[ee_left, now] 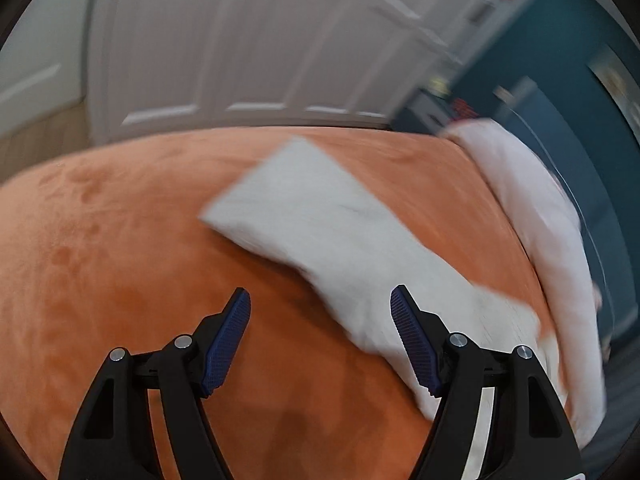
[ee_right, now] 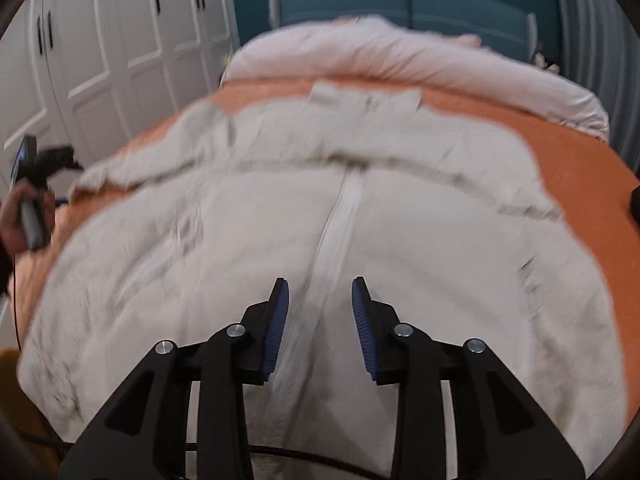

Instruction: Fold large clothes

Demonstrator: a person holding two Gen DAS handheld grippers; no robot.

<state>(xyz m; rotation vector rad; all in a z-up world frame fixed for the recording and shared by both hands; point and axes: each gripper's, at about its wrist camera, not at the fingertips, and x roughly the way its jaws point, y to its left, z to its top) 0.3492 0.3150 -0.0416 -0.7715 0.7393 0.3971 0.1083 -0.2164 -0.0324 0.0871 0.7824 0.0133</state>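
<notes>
Showing only right-side: zipper (ee_right: 340, 216) (blurred)

Each set of tongs is matte black plastic: the left tongs (ee_left: 320, 296) and right tongs (ee_right: 320, 284) carry ribbed blue pads (ee_left: 226, 344) on their inner faces. Round silver screws (ee_right: 403, 330) cap the pivots. At nine o'clock in the right wrist view, a hand (ee_right: 16, 220) shows with a thin black cable (ee_right: 16, 312) below it.

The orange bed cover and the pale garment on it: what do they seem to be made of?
The orange cover looks like velvet or plush: a matte nap with darker brushed patches. The pale garment looks like fleece or soft fuzzy cloth, with a smoother centre strip, perhaps a zip placket. Motion blur leaves both uncertain.
</notes>
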